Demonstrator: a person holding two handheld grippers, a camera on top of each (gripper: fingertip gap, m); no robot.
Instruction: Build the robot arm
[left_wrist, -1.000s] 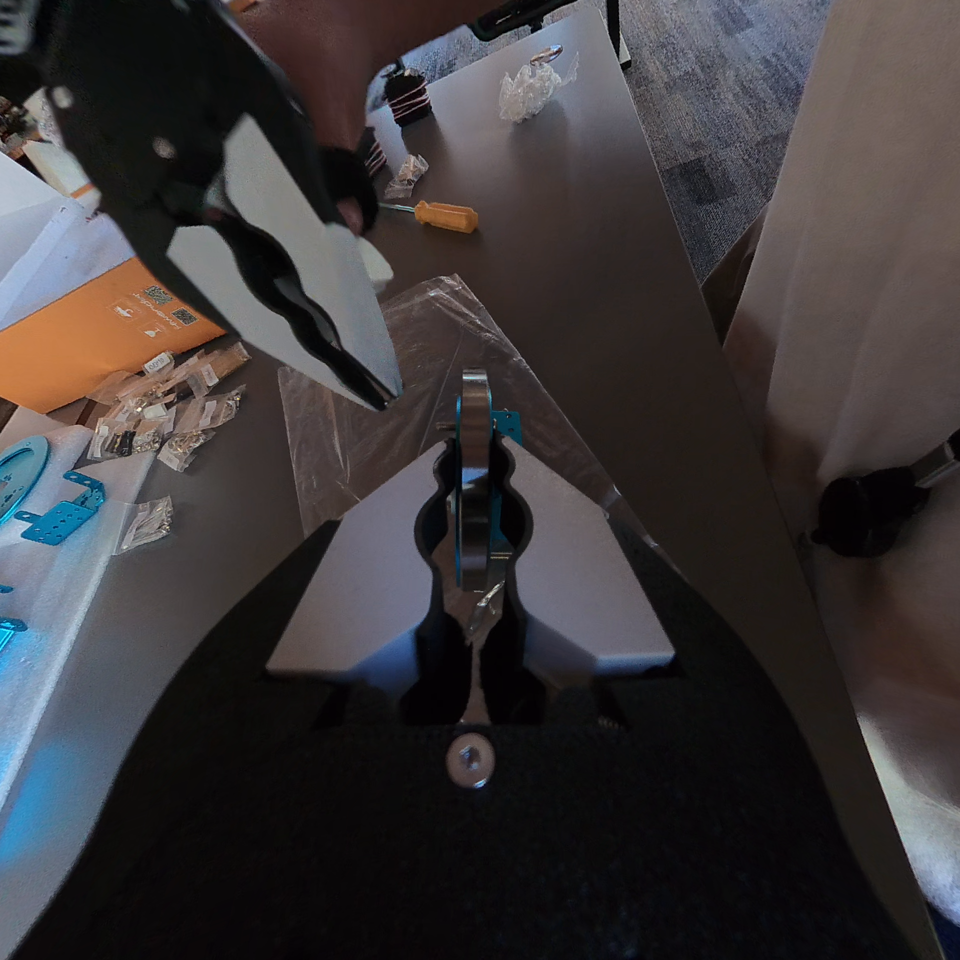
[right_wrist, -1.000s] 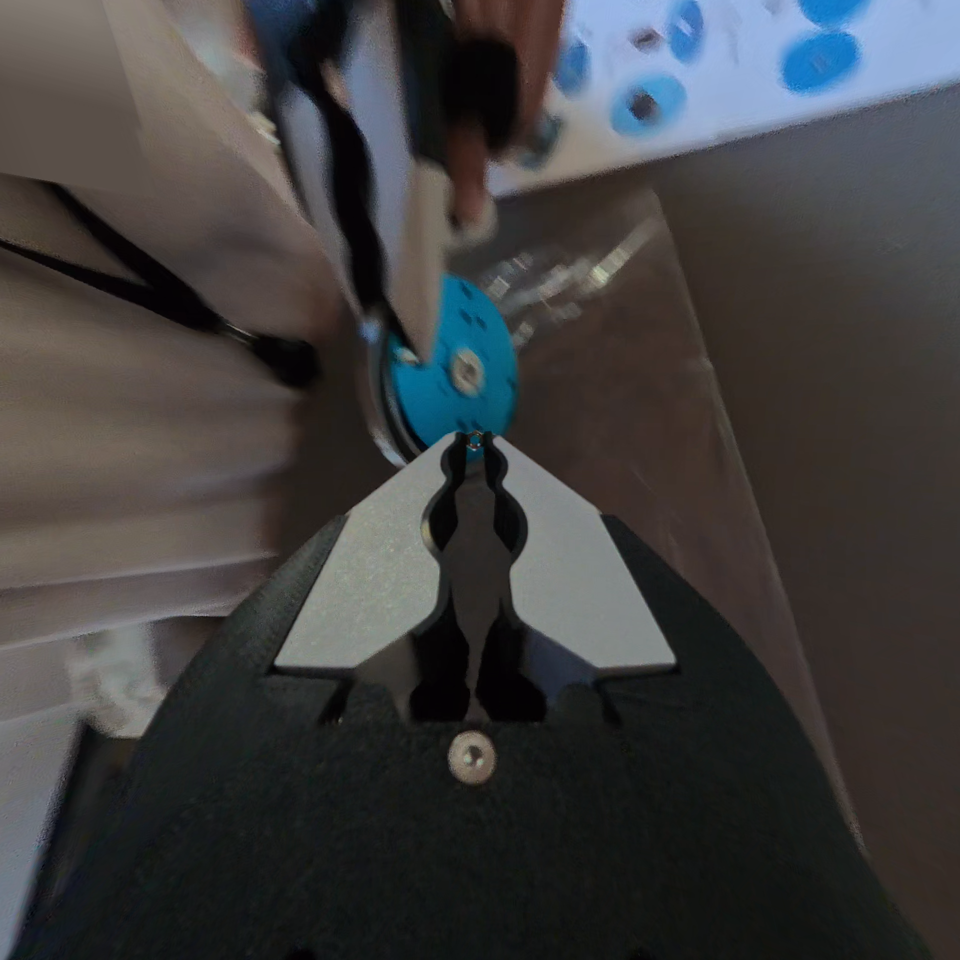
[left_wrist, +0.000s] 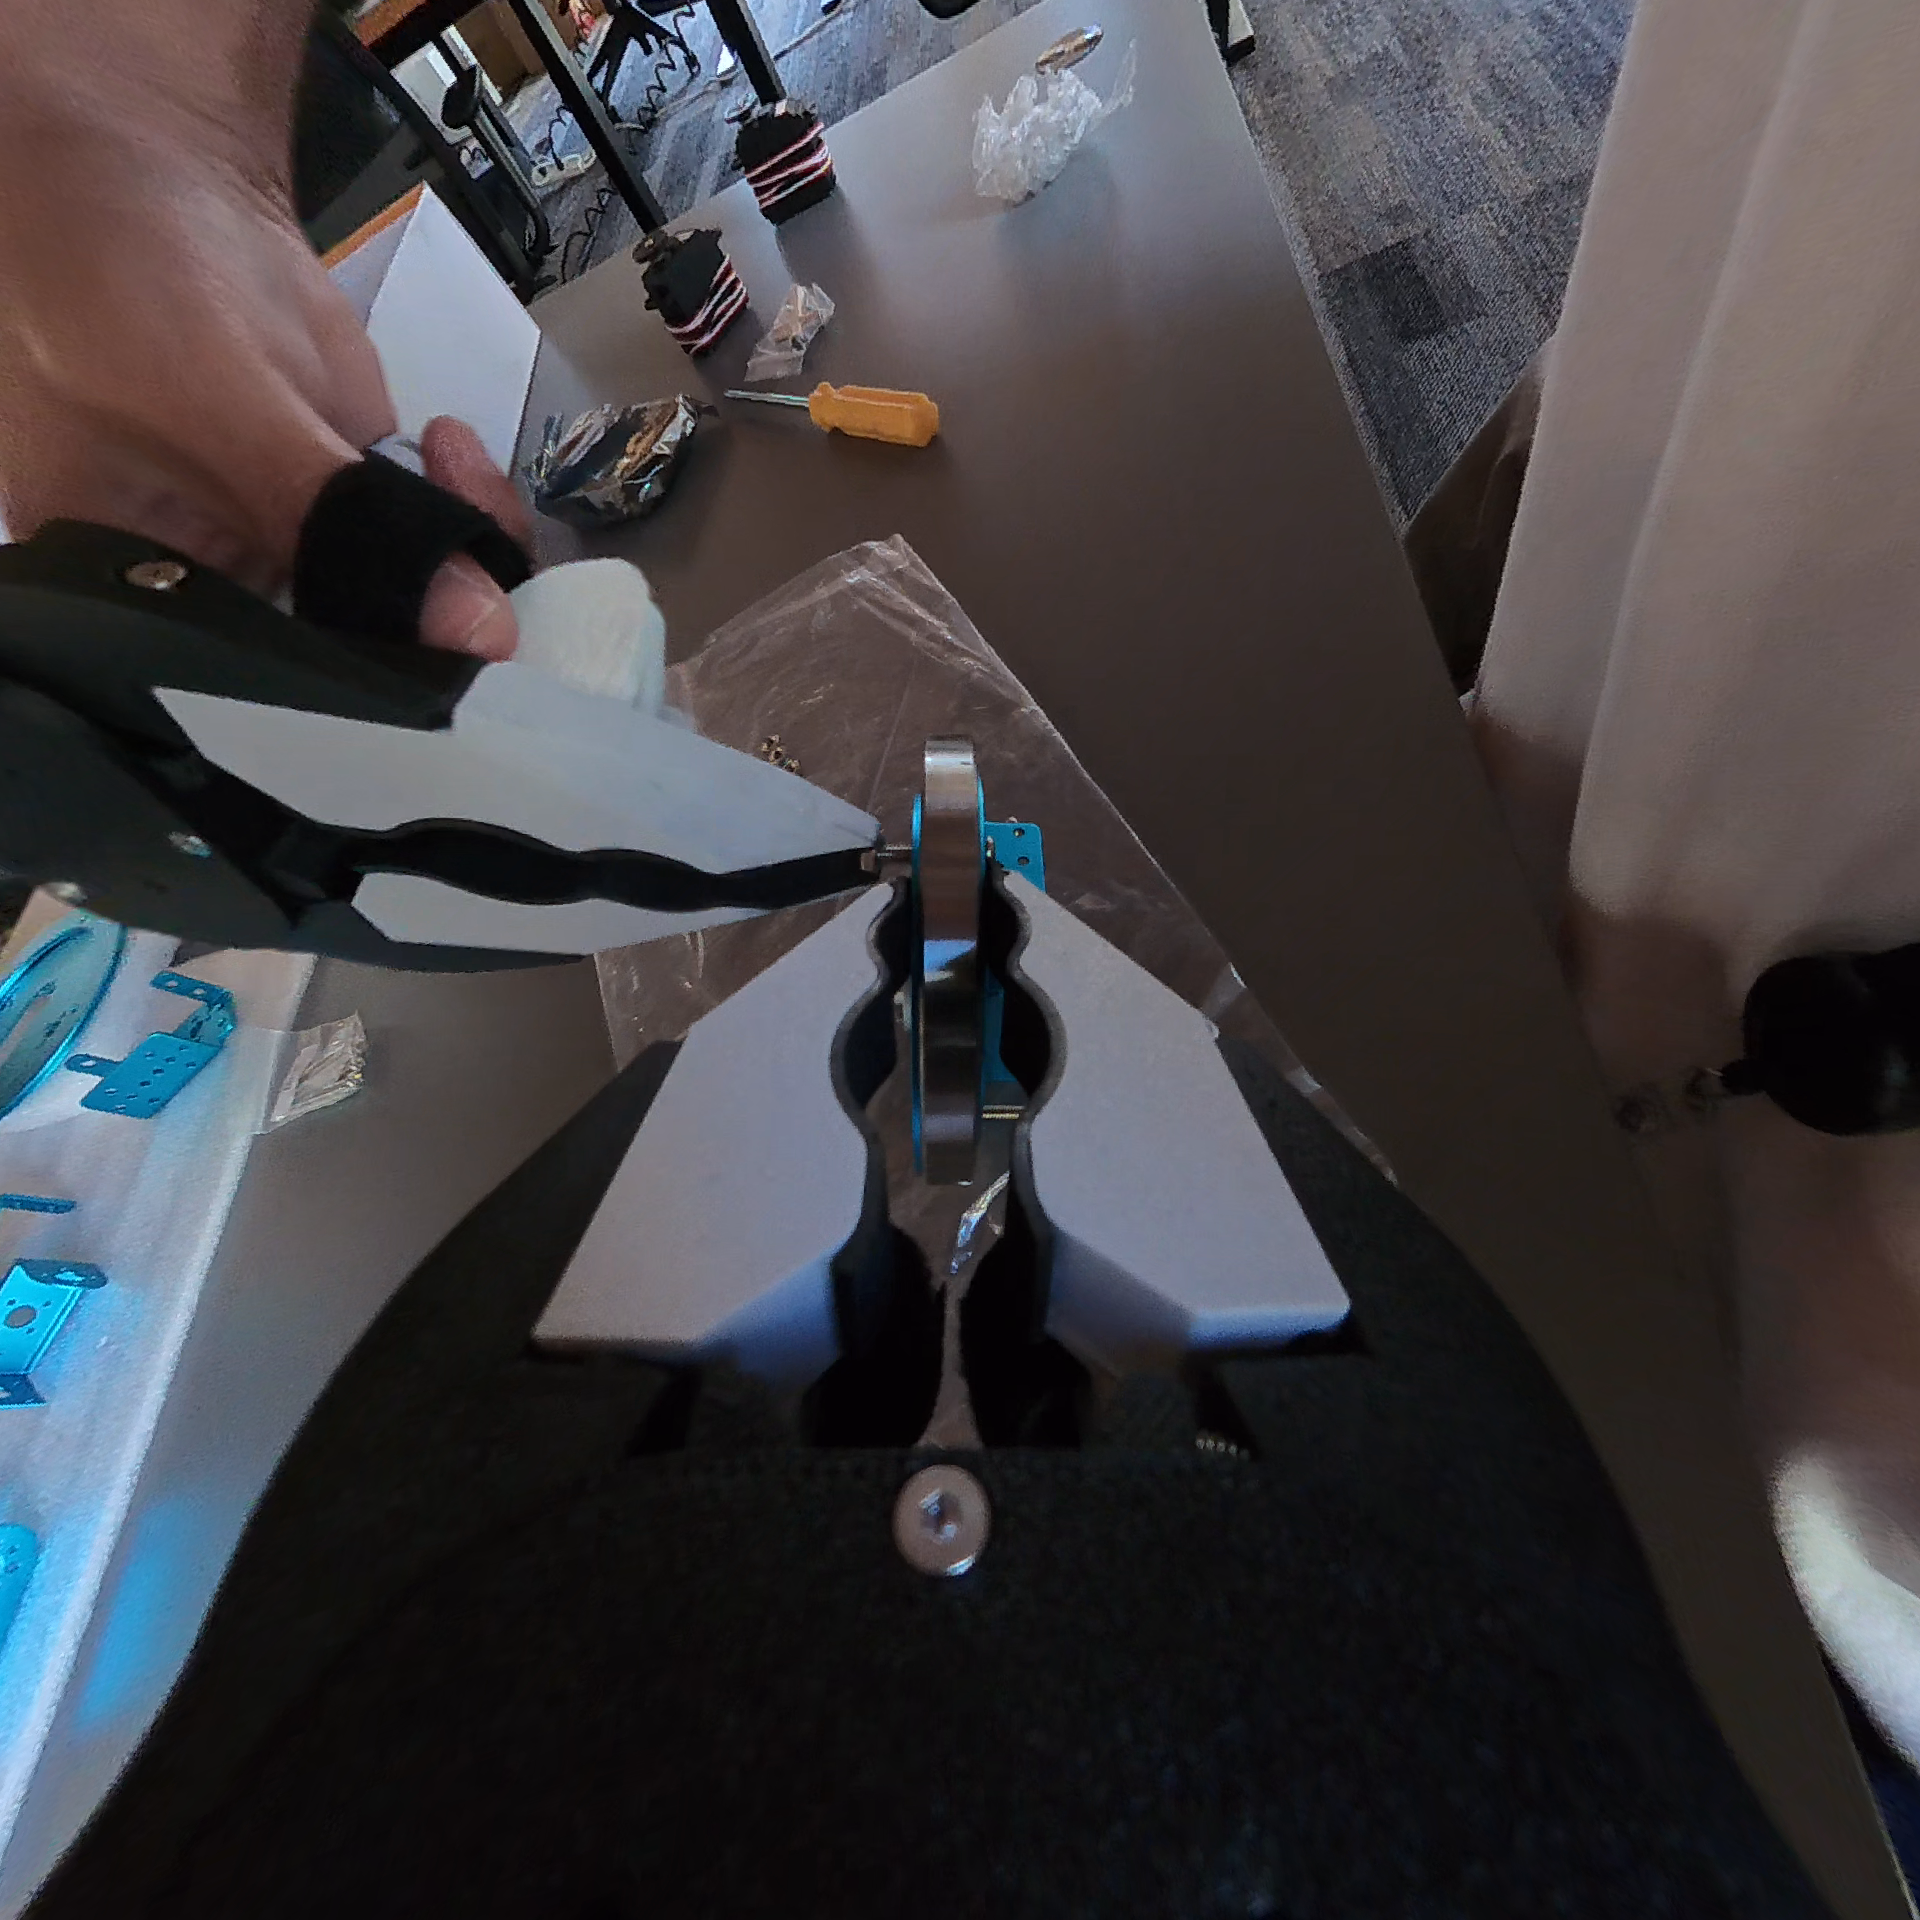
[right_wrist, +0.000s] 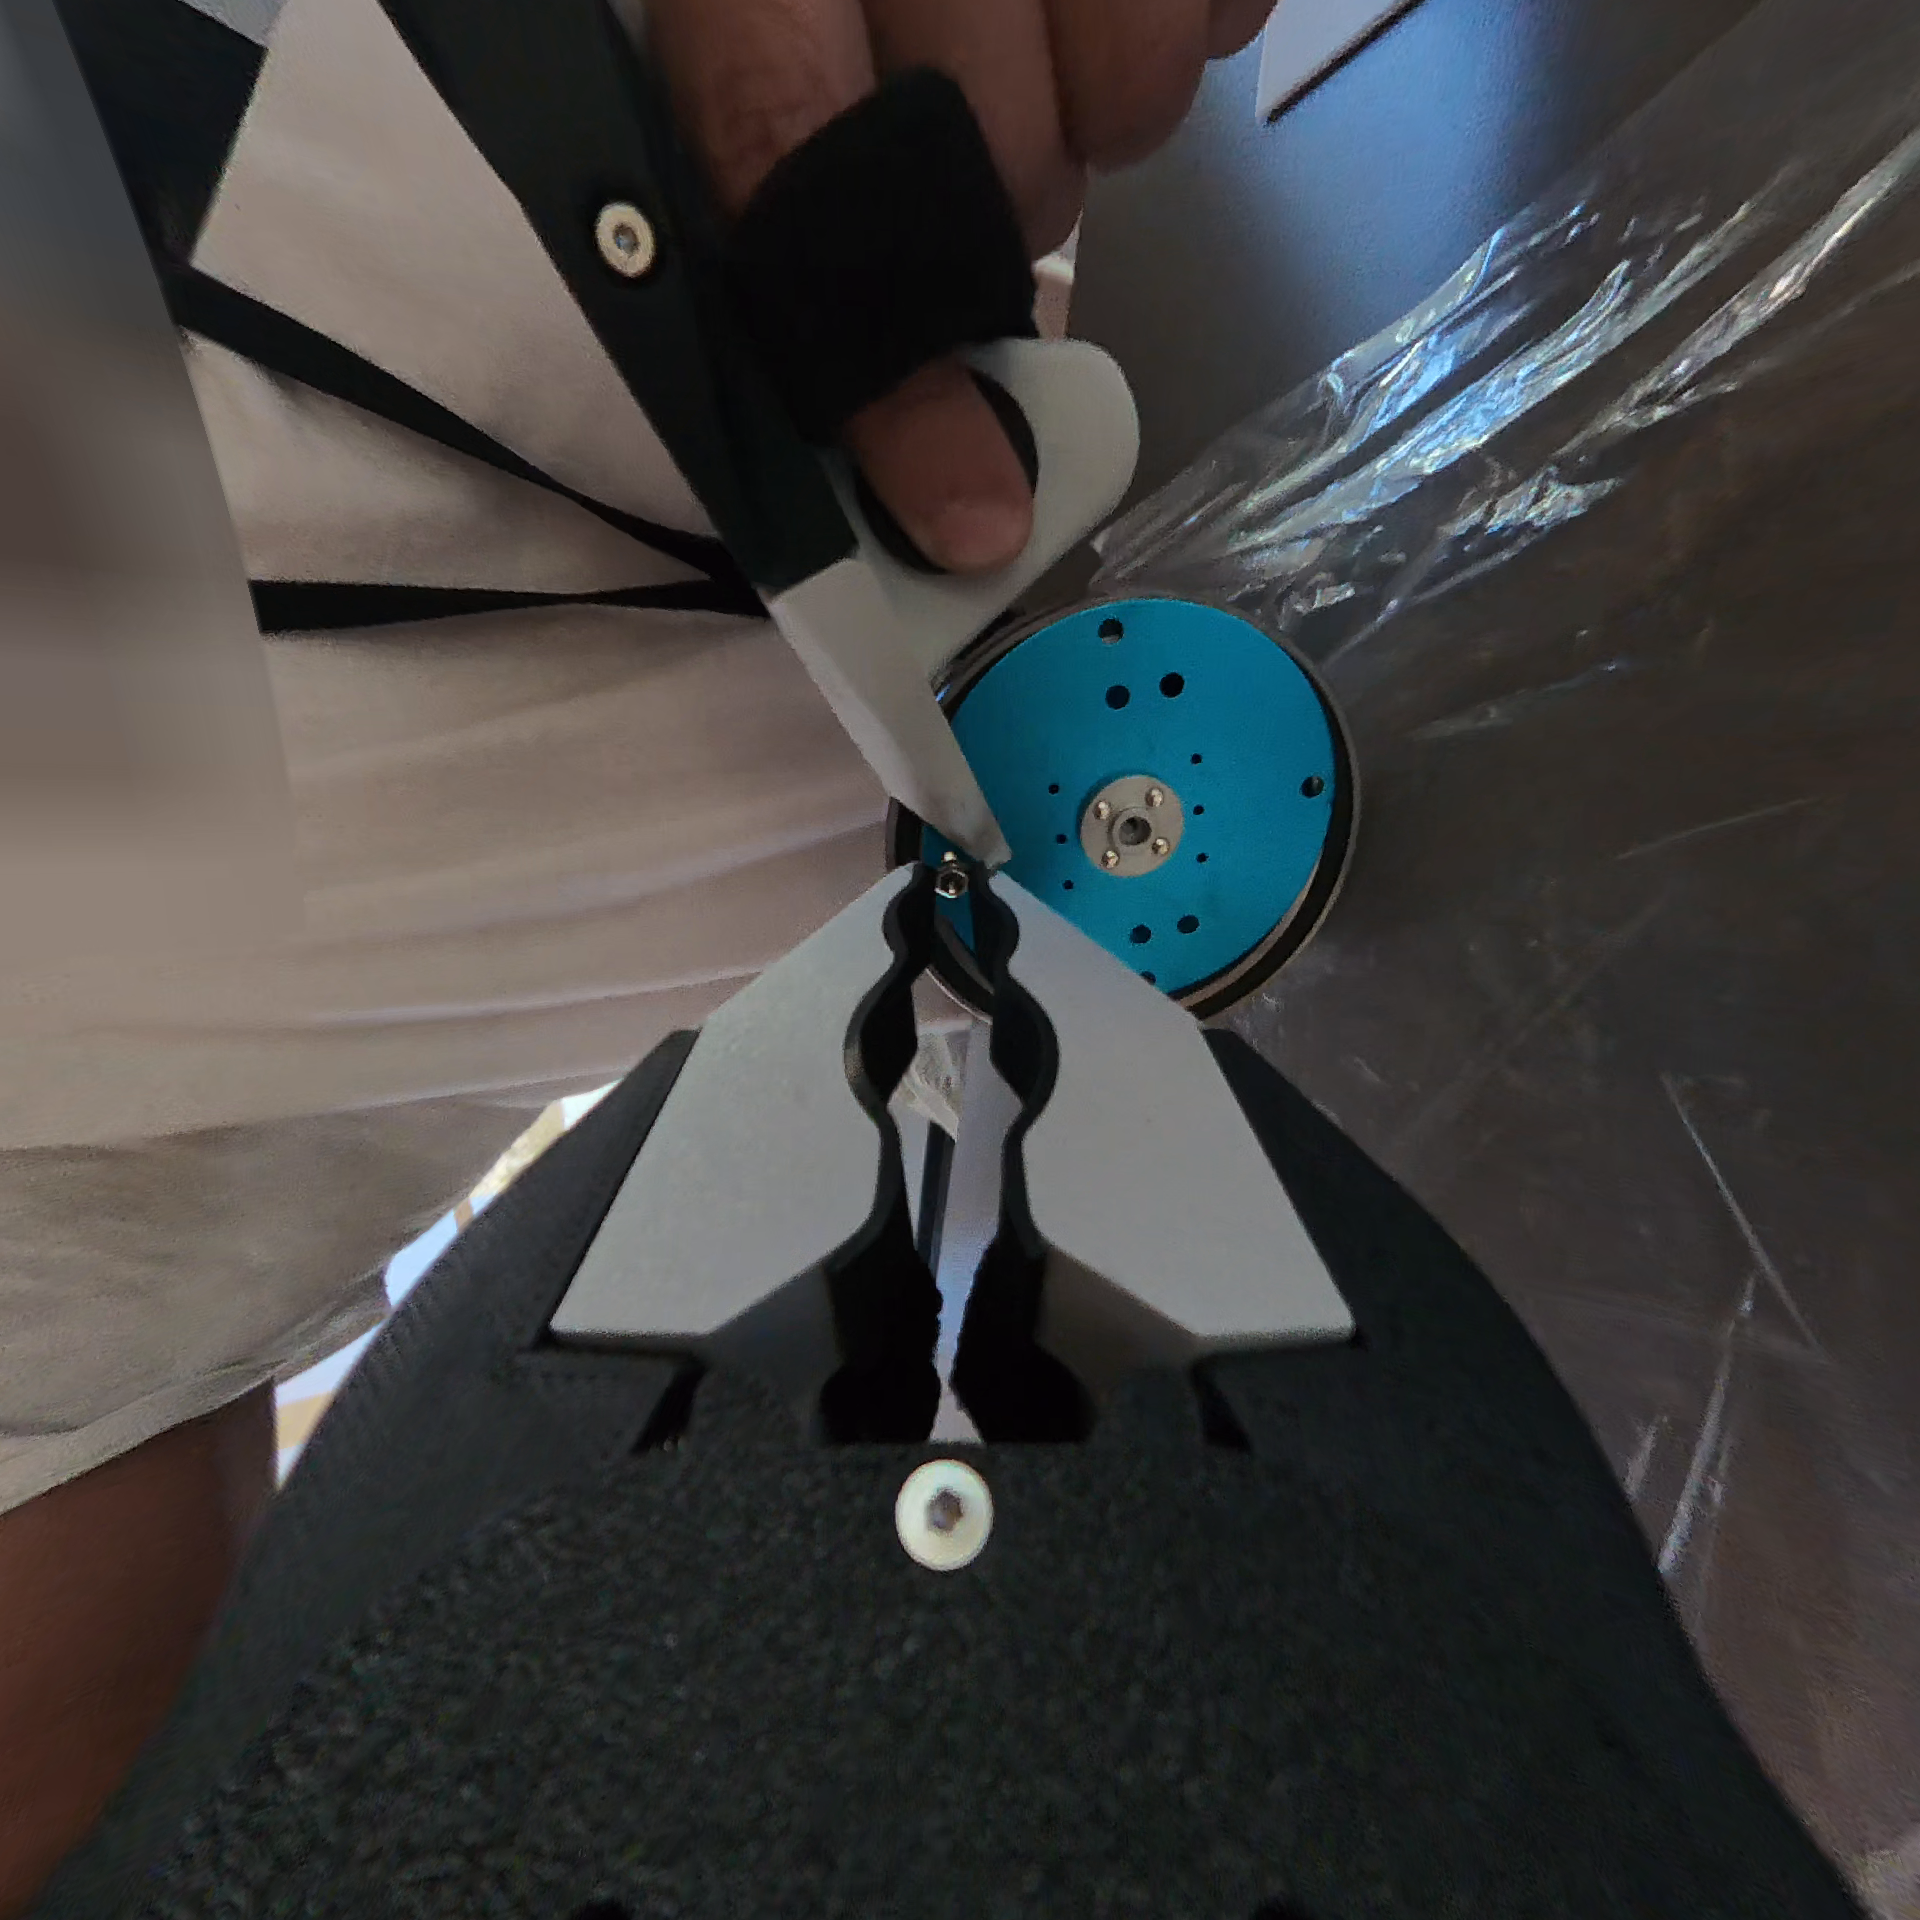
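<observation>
My left gripper is shut on a round blue disc with a silver ring. It holds the disc edge-on above a clear plastic sheet. In the right wrist view the disc's blue face shows several holes and a silver hub. One left finger lies over the disc's rim there. My right gripper is shut on a small silver nut and holds it against the disc's blue face near the rim. In the left wrist view the right gripper reaches in from the left and its tips touch the disc.
On the dark table lie an orange-handled screwdriver, two black servos, a foil bag and crumpled plastic. Blue brackets and small hardware bags lie at the left. A person in light clothing stands at the table's right edge. Both grippers' tips are close together, under 4 cm apart.
My right gripper has come down from the upper left and brought its tips to the disc's blue face. My left gripper has kept hold of the disc and hardly moved.
</observation>
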